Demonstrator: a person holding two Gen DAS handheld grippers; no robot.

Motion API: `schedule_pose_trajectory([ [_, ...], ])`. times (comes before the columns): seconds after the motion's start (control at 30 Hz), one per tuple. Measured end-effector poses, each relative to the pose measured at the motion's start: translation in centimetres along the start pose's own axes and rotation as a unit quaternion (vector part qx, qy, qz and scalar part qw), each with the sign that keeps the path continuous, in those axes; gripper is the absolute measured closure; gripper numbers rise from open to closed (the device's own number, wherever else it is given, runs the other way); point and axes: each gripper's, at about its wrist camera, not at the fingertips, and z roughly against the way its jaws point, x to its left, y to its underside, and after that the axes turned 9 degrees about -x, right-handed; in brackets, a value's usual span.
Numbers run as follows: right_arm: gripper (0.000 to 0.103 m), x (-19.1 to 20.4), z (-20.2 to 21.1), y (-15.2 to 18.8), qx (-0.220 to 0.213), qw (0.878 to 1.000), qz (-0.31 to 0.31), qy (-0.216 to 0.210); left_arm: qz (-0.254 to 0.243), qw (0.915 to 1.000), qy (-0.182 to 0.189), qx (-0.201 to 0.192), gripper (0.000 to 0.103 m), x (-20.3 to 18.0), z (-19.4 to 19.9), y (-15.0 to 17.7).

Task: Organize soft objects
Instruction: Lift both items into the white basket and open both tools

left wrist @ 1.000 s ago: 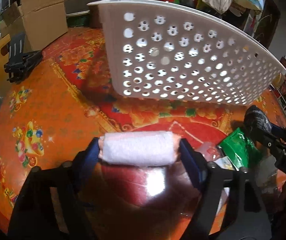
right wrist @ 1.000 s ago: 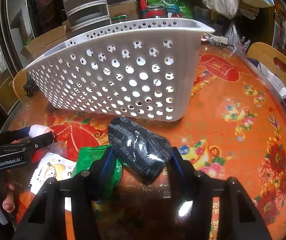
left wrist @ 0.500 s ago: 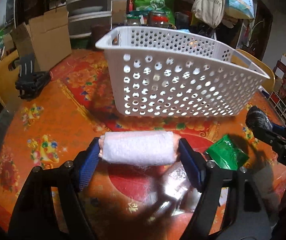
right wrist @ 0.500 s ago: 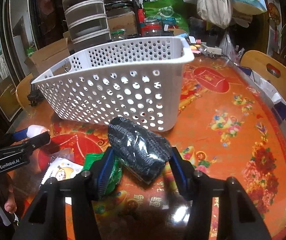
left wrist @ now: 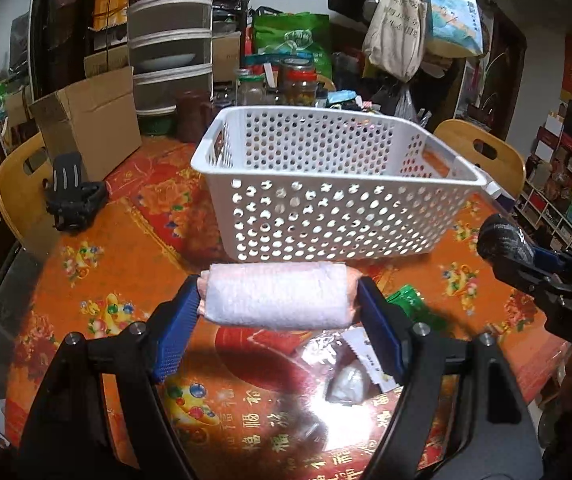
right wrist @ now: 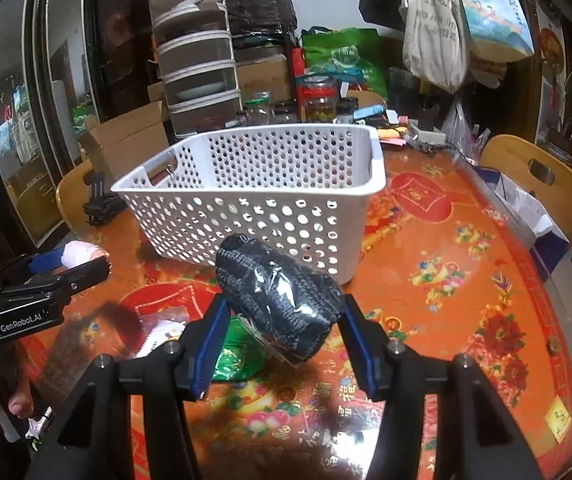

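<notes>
Your left tongs (left wrist: 278,300) pinch a rolled white towel (left wrist: 276,296) by its two ends, so it stays rolled up. Your right tongs (right wrist: 282,316) squeeze a dark knit bundle in clear wrap (right wrist: 278,300) around its middle. Both soft things hang in the air above the counter (right wrist: 466,300), just in front of the white basket with holes (left wrist: 326,200). The basket's top is open, so you can probably lift each one over the rim and drop it in. A green packet (right wrist: 238,352) lies on the counter below.
</notes>
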Motion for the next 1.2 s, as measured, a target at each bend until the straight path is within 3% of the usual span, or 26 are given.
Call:
schedule_pose_trajectory([
  [0.37, 0.048, 0.8, 2.5, -2.5, -0.031, 0.999, 0.008, -0.007, -0.011, 0.9993, 0.028, -0.023, 0.028, -1.6, 2.3, -3.6],
  [0.6, 0.048, 1.3, 2.7, -5.7, -0.049, 0.999, 0.02, -0.009, -0.016, 0.9987, 0.039, -0.028, 0.028, -2.4, 1.8, -7.7],
  [0.93, 0.048, 0.7, -0.2, -10.5, -0.038, 0.999, 0.014, -0.018, -0.014, 0.9992, 0.036, 0.012, 0.028, -2.4, -4.1, -13.2],
  [1.2, 0.048, -0.1, -6.0, -12.0, 0.008, 1.0, 0.014, -0.008, -0.021, 0.9983, 0.02, 0.05, 0.028, -2.3, -10.7, -14.6],
])
